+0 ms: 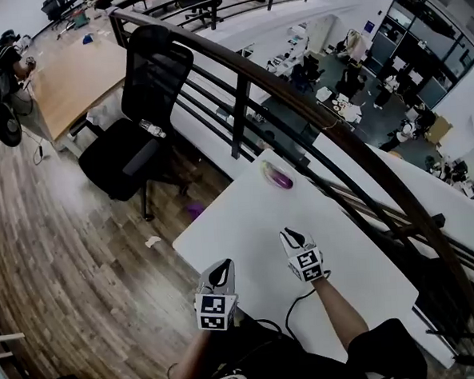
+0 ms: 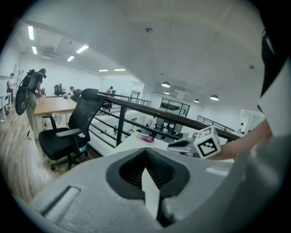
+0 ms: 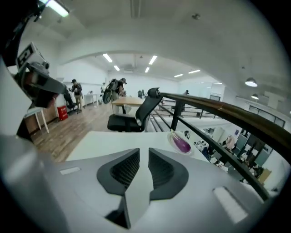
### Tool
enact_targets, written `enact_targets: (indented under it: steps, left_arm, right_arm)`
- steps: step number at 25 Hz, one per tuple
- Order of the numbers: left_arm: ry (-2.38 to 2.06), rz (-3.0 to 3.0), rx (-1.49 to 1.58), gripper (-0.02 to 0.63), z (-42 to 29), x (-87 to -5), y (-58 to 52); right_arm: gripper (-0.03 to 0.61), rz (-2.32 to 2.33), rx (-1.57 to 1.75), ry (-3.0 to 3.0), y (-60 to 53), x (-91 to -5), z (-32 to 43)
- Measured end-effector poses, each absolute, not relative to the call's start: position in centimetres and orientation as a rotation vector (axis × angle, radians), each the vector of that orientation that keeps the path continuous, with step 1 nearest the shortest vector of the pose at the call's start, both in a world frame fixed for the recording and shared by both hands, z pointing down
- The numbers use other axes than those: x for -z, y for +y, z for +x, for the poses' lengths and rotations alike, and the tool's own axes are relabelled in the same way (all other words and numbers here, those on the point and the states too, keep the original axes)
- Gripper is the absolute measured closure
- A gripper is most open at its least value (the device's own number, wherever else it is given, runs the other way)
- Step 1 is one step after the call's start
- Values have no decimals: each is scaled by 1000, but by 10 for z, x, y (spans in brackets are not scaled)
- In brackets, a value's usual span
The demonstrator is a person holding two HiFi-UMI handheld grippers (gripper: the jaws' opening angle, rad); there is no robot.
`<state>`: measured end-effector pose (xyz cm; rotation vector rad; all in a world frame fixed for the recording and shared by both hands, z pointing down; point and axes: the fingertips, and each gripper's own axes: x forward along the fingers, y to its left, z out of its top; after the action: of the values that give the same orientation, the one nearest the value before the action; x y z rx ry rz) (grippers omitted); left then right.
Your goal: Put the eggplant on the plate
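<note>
A purple eggplant (image 1: 278,176) lies on a clear plate (image 1: 264,168) at the far end of the white table (image 1: 239,224), close to the railing. Both grippers hover over the near part of the table, well short of the plate. The left gripper (image 1: 220,267) has its jaws together with nothing in them. The right gripper (image 1: 290,236) stands a little ahead, with a narrow slit between its jaws and nothing in it. The right gripper view has the eggplant (image 3: 182,144) and plate (image 3: 174,136) ahead to the right. In the left gripper view the eggplant (image 2: 145,137) lies far ahead.
A dark railing (image 1: 296,101) runs along the table's far and right sides, with a drop to a lower floor behind it. A black office chair (image 1: 137,127) stands left of the table, a wooden desk (image 1: 70,75) beyond it. A black cable (image 1: 296,308) trails on the table.
</note>
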<state>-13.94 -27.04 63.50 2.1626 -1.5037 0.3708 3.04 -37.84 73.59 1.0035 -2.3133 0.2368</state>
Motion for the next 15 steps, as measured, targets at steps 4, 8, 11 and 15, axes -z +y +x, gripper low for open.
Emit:
enact_targets:
  steps: [4, 8, 11, 15]
  left_arm:
    - [-1557, 2243, -342, 607, -105, -608, -255]
    - [-1564, 2296, -292, 607, -62, -590, -235]
    - [-1559, 2357, -264, 607, -32, -573, -217]
    - [-1526, 2412, -298, 607, 1, -562, -191]
  right_arm:
    - [575, 1305, -384, -2468, -291, -650, 49]
    - [575, 1486, -441, -2512, -230, -599, 75]
    - [575, 1531, -432, -2538, -202, -580, 90]
    - [577, 1559, -451, -2530, -181, -570, 113]
